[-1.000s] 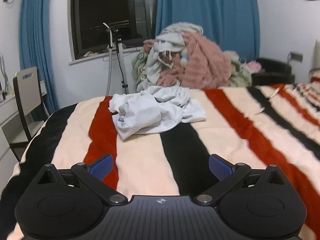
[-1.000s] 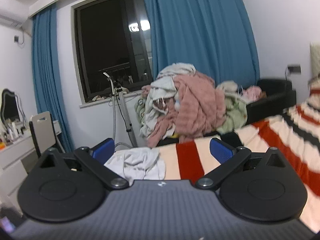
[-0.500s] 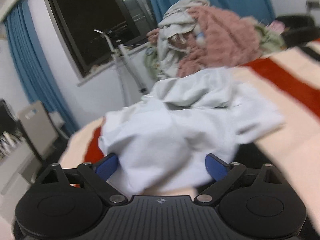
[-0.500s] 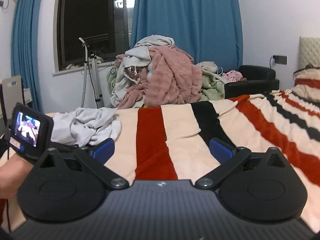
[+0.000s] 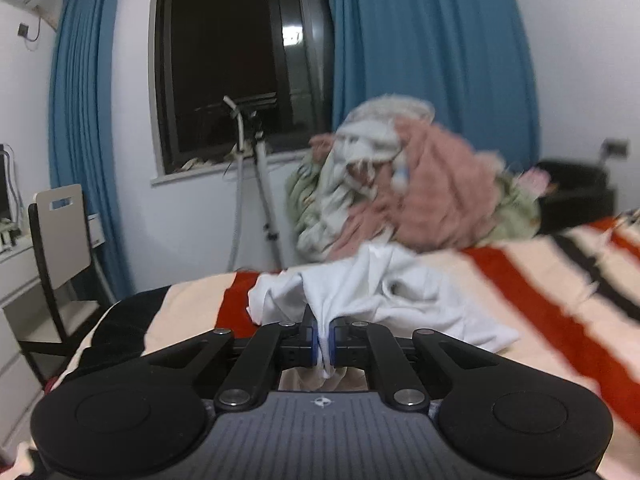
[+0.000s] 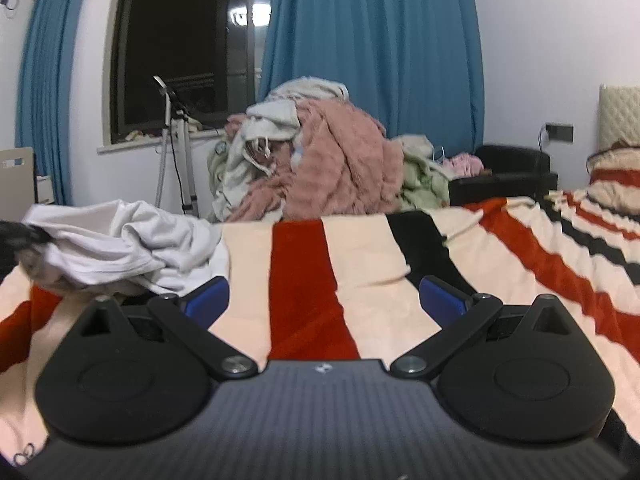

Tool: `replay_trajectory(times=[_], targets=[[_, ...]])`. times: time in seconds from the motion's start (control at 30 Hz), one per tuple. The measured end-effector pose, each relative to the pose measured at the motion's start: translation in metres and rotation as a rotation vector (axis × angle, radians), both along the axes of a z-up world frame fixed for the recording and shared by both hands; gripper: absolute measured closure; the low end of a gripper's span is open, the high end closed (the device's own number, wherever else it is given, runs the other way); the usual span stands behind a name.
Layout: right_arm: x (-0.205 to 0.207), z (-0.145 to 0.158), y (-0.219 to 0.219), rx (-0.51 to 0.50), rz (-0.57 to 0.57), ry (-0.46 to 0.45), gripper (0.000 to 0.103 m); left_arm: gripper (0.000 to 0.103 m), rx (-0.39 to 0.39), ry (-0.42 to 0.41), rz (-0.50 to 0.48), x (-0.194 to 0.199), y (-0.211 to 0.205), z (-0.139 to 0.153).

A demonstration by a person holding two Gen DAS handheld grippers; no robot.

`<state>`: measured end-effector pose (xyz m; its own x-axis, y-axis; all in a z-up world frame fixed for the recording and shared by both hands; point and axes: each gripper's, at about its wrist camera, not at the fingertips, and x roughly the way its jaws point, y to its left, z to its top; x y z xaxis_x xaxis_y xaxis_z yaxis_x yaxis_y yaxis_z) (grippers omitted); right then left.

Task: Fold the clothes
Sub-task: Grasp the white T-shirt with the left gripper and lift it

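Laundry pile (image 6: 312,160) fills the frame's middle beyond the striped bed (image 6: 360,272), where the left tongs (image 5: 324,340), just closed, pinch a fold of the white garment (image 5: 380,292) at lower centre, while only the right view shows the right tongs (image 6: 324,300) spread wide over bare blanket.

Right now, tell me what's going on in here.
A person is starting to fold laundry on the striped blanket, with a handheld claw in each hand. The left claw has just been closing and is now shut on a bunched edge of the crumpled white garment; the rest of it lies on the blanket. The right claw hangs open over the blanket, holding nothing, with the garment off to its left. A heap of unfolded clothes sits beyond.
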<state>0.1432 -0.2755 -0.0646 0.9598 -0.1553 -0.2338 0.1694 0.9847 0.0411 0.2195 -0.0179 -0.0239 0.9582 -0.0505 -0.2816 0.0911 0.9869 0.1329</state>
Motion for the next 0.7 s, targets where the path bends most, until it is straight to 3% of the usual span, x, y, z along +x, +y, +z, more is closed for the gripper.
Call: replay_trajectory(times=[0.2,0.33,0.4,0.5,0.57,0.7], targets=[[-0.037,0.020,0.017,-0.052,0.039,-0.050,0.000,0.098,-0.132,-0.036,-0.088,-0.106,0.048,0.048],[-0.059,0.032,0.038,-0.050,0.119,-0.027,0.001,0.098,-0.240,-0.004,-0.017,-0.143,0.108,0.049],[-0.068,0.035,0.054,-0.064,0.178,-0.014,0.001,0.098,-0.321,0.065,0.063,-0.136,0.140,0.037],[-0.077,0.035,0.076,-0.069,0.269,0.018,0.005,0.096,-0.340,0.162,0.188,-0.111,0.172,0.011],[-0.075,0.027,0.092,-0.051,0.333,0.059,0.006,0.092,-0.321,0.233,0.249,-0.095,0.182,-0.007],[-0.066,0.006,0.118,-0.039,0.403,0.137,0.008,0.081,-0.219,0.289,0.296,-0.085,0.184,-0.023]])
